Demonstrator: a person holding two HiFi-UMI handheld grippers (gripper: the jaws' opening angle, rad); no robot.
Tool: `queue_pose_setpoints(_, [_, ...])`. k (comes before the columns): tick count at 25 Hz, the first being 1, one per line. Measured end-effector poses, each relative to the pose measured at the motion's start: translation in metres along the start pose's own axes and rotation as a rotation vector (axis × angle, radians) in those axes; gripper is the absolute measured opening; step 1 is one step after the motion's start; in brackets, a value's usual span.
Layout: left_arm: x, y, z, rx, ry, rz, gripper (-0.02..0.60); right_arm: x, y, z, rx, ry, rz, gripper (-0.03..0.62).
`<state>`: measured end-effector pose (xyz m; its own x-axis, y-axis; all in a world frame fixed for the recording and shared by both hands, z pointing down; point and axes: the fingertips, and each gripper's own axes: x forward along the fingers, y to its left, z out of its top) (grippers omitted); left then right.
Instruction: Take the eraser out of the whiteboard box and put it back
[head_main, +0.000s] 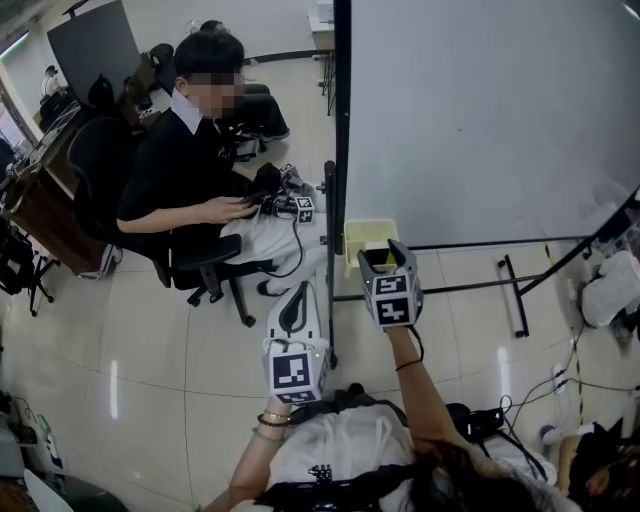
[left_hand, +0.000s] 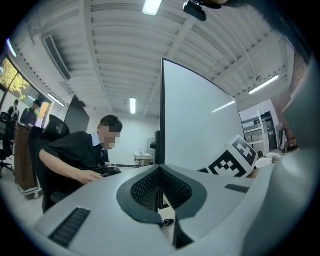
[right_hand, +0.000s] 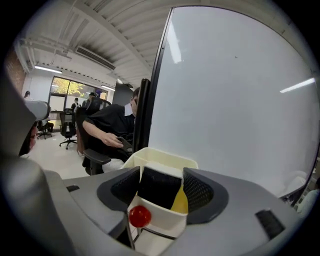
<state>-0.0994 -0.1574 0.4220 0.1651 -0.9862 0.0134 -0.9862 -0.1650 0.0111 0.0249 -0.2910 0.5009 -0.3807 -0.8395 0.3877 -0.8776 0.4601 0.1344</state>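
A cream whiteboard box (head_main: 352, 232) hangs at the lower left corner of the whiteboard (head_main: 480, 120). The black eraser (right_hand: 159, 186) with its white back stands in the box (right_hand: 161, 156), its lower part hidden behind a front wall with a red ball (right_hand: 140, 216). My right gripper (right_hand: 160, 182) is shut on the eraser, one pad on each side; a yellow item (right_hand: 180, 201) shows beside it. From above, the right gripper (head_main: 385, 250) sits just in front of the box. The left gripper (head_main: 298, 292) hangs lower left, shut and empty, its pads (left_hand: 150, 187) pressed together.
A seated person (head_main: 180, 170) in a black shirt works on a device left of the whiteboard's frame post (head_main: 340, 150). The whiteboard's foot bars (head_main: 515, 295) run along the floor at right. Cables and bags (head_main: 610, 290) lie at the far right.
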Motion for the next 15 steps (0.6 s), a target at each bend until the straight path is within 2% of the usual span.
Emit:
queue_pose_setpoints(3, [-0.003, 0.005, -0.007, 0.011, 0.012, 0.007, 0.003, 0.003, -0.001, -0.011, 0.053, 0.005, 0.015, 0.346])
queue_pose_setpoints(5, [-0.004, 0.004, -0.007, 0.009, 0.014, 0.005, 0.003, -0.004, -0.002, -0.007, 0.055, -0.033, 0.017, 0.344])
queue_pose_setpoints(8, [-0.002, -0.001, -0.005, 0.012, 0.014, -0.013, 0.003, -0.033, 0.002, 0.023, 0.06, -0.165, 0.044, 0.305])
queue_pose_setpoints(10, [0.0, -0.004, -0.004, 0.012, 0.013, -0.021, 0.003, -0.054, 0.007, 0.042, 0.131, -0.238, 0.084, 0.301])
queue_pose_setpoints(15, [0.008, -0.017, -0.002, 0.008, 0.007, -0.055, 0.003, -0.1, 0.003, 0.07, 0.396, -0.374, 0.163, 0.288])
